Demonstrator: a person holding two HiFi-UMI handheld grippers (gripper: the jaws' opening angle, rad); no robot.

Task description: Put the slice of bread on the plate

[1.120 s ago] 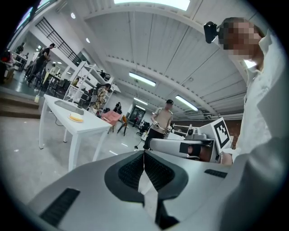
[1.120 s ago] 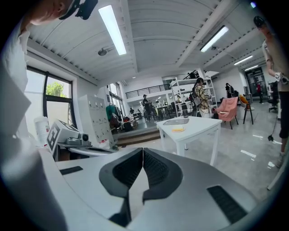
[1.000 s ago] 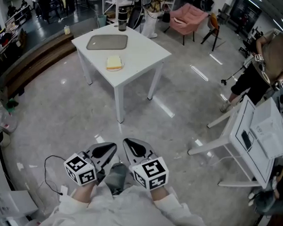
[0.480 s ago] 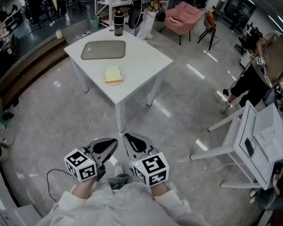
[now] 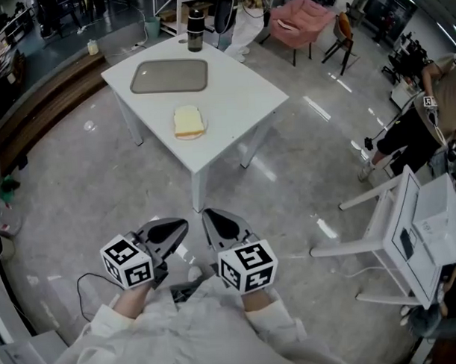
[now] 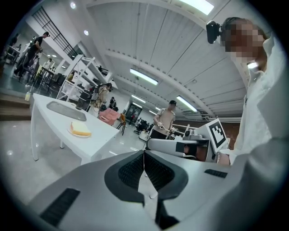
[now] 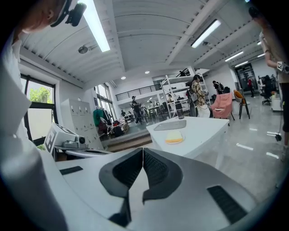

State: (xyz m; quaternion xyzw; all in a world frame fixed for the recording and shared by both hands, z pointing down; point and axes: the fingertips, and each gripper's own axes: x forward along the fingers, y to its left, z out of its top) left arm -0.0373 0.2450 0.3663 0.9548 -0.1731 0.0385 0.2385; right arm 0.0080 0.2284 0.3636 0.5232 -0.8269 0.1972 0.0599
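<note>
— What has changed since a second ago?
— In the head view the white table (image 5: 240, 87) sits lower in the frame and looks a little larger than before, and the bread has come down with it. Both grippers remain low, close to the person's white sleeves (image 5: 181, 336).
— What holds what up there?
— A small white plate (image 5: 187, 137) lies near the middle of the table with the slice of bread (image 5: 188, 121) flat on it, pale with a yellowish edge. Behind it, toward the far side, lies a shallow grey tray (image 5: 169, 76), its flat bottom in plain sight. A dark bottle (image 5: 195, 29) stands upright at the far edge, just beyond the tray.
— And the jaws?
— The left gripper (image 5: 179, 228) has its jaws pressed together: in the left gripper view the ribbed black pads meet along one line with nothing between them. The right gripper (image 5: 211, 218) is the same, pads closed against each other and gripping nothing. The two lie side by side, tips near each other, above the grey floor (image 5: 86, 182).
— Where is the bread from them?
— Well apart, ahead of both tips. In the left gripper view it shows on its plate up and left of the jaw line. In the right gripper view it lies on the table just right of that line, beyond the tips, with the tray behind it
</note>
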